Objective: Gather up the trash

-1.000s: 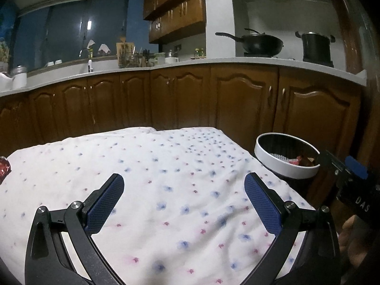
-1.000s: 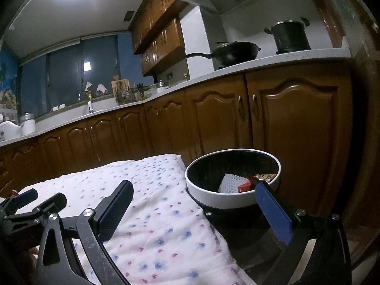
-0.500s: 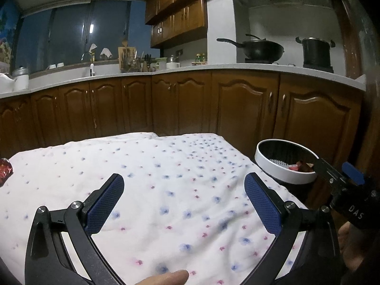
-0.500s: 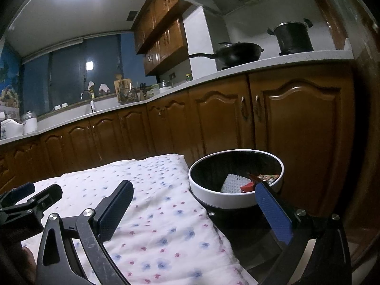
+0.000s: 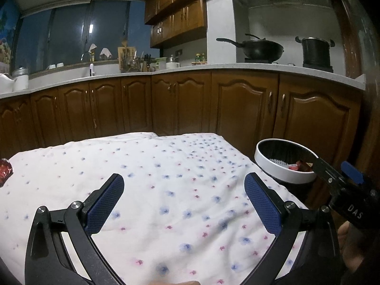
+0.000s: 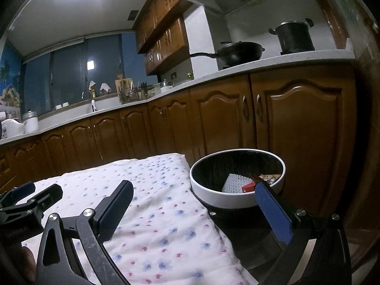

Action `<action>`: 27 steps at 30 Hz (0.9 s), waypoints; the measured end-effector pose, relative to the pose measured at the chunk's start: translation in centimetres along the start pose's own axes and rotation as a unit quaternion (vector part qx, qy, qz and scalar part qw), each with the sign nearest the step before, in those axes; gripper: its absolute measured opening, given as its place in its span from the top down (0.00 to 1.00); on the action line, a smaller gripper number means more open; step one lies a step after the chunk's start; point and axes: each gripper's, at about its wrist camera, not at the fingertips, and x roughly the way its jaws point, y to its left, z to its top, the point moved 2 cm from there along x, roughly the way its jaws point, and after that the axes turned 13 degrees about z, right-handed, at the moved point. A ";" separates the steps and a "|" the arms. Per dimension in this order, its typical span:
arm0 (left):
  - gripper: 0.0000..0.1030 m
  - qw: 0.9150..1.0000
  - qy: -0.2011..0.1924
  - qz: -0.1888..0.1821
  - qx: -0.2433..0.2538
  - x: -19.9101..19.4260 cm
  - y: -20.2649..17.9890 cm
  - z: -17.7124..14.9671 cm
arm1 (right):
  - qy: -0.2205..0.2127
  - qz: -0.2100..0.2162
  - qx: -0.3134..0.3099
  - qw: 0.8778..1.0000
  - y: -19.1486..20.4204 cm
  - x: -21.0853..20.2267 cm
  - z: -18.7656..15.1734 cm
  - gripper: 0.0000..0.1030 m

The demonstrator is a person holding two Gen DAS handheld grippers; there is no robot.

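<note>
Two grippers, left (image 5: 184, 199) and right (image 6: 193, 211), are held spread, nothing gripped, beside the white-rimmed bin (image 6: 237, 199); wrappers (image 6: 249, 186), possibly foam too, are seen inside.

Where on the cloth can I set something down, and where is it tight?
The cloth is bare from the red wrapper at its left edge across to the bin at its right. It is tight only beside the bin, which already holds trash.
</note>
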 end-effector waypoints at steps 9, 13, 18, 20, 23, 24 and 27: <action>0.00 1.000 -0.001 -0.001 0.002 0.0 0.0 0.0 | 0.001 0.000 -0.001 1.000 0.1 0.1 0.0 0.00; 0.00 1.000 -0.001 -0.002 0.002 0.1 0.1 0.0 | 0.000 -0.001 0.000 1.000 0.0 0.0 0.0 0.00; 0.00 1.000 -0.001 -0.001 0.003 0.0 0.1 0.0 | 0.000 0.000 0.000 1.000 0.1 0.0 0.0 0.00; 0.00 1.000 -0.002 -0.002 0.003 0.0 0.0 0.0 | 0.000 -0.001 -0.001 1.000 0.1 0.0 0.0 0.00; 0.00 1.000 -0.001 -0.002 0.003 0.1 0.1 0.0 | -0.001 0.000 -0.002 1.000 0.2 0.1 -0.1 0.00; 0.00 1.000 -0.002 -0.002 0.003 0.1 0.1 0.0 | -0.001 0.001 -0.002 1.000 0.2 0.2 -0.1 0.00; 0.00 1.000 -0.001 -0.002 0.003 0.1 0.1 0.0 | -0.001 0.002 -0.001 1.000 0.2 0.2 -0.1 0.00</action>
